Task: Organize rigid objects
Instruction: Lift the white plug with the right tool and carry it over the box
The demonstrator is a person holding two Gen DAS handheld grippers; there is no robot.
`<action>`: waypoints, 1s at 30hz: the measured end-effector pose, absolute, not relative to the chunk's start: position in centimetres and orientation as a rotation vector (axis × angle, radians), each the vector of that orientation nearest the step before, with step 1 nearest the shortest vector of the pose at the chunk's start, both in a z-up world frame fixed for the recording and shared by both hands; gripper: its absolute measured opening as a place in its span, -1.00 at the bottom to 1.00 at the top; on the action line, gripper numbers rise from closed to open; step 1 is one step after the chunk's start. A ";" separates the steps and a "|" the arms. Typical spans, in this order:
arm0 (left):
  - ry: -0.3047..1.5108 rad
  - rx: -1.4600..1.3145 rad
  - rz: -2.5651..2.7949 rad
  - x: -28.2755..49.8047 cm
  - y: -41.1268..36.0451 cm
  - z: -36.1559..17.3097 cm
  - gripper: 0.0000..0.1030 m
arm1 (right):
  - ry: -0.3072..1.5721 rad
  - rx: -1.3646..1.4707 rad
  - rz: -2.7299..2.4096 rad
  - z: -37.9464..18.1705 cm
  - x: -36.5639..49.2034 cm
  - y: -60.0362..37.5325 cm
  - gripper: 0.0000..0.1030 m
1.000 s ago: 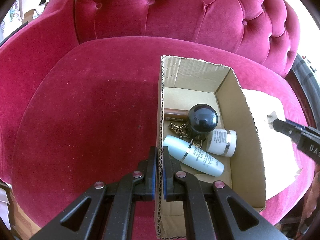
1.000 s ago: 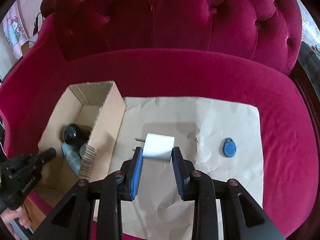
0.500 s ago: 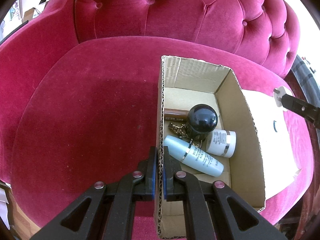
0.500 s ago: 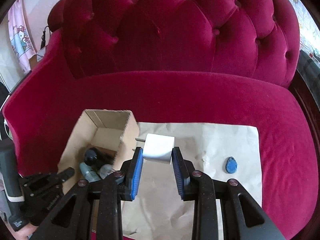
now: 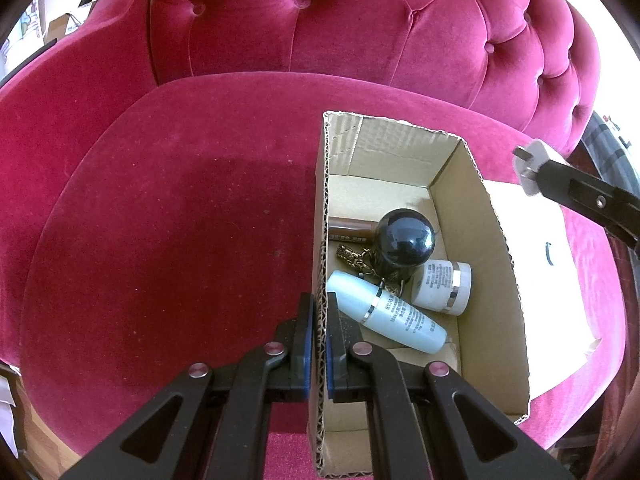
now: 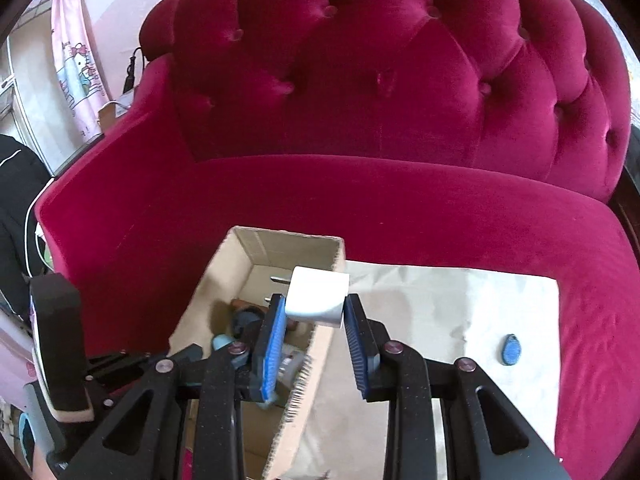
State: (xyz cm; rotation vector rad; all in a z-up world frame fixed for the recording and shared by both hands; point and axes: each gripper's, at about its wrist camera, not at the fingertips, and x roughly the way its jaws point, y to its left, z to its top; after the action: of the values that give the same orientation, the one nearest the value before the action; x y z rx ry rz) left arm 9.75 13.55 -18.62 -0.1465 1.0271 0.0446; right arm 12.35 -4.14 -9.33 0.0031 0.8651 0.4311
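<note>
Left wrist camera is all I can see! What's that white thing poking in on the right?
Observer: A white two-prong charger plug, pinched between the right gripper's blue pads.
Operator: Is it over the box?
Observer: In the right wrist camera it lines up with the far right corner of the open cardboard box, prongs pointing over the inside.
Operator: Anything else to tidy?
Observer: A small blue oval tag lies on the brown paper sheet, to the right of the box.

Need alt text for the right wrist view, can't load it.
The right gripper holds a white plug adapter above the near wall of a cardboard box on a red sofa; a blue tag lies on paper.
</note>
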 end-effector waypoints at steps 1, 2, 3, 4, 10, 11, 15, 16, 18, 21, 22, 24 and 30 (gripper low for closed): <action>1.027 -0.146 0.044 9.7 13.5 -18.6 -0.92 | 0.865 0.007 0.438 -9.3 12.4 -3.9 -0.39; 1.027 -0.146 0.044 9.8 13.6 -18.6 -0.92 | 0.863 0.010 0.445 -9.3 12.4 -3.6 -0.39; 1.027 -0.147 0.044 9.8 13.6 -18.6 -0.92 | 0.862 0.013 0.452 -9.4 12.4 -3.3 -0.39; 1.027 -0.148 0.043 9.7 13.5 -18.6 -0.92 | 0.862 0.016 0.458 -9.4 12.4 -3.1 -0.39; 1.028 -0.150 0.039 9.7 13.6 -18.6 -0.92 | 0.878 0.027 0.479 -10.1 12.6 -1.6 -0.39; 1.028 -0.150 0.039 9.7 13.6 -18.6 -0.92 | 0.883 0.029 0.481 -10.3 12.7 -1.4 -0.39; 1.028 -0.152 0.039 9.7 13.6 -18.6 -0.92 | 0.892 0.036 0.491 -10.8 12.9 -1.0 -0.39; 1.028 -0.152 0.039 9.7 13.6 -18.6 -0.91 | 0.897 0.038 0.494 -10.9 13.0 -0.9 -0.39; 1.028 -0.152 0.039 9.7 13.6 -18.6 -0.91 | 0.905 0.041 0.501 -11.1 13.1 -0.6 -0.39; 1.028 -0.152 0.039 9.7 13.6 -18.6 -0.91 | 0.915 0.038 0.509 -11.4 13.0 -0.2 -0.39; 1.028 -0.152 0.039 9.7 13.6 -18.6 -0.91 | 0.918 0.037 0.513 -11.5 13.0 0.0 -0.39; 1.028 -0.152 0.039 9.7 13.6 -18.6 -0.91 | 0.924 0.030 0.515 -11.7 13.1 0.2 -0.39; 1.028 -0.152 0.038 9.7 13.7 -18.6 -0.91 | 0.957 0.005 0.509 -12.4 13.5 0.4 -0.39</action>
State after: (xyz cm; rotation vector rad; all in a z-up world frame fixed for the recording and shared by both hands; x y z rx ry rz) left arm 9.67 13.65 -18.56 -0.1518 1.0284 0.0379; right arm 13.48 0.38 -12.39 0.0052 0.9572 0.5095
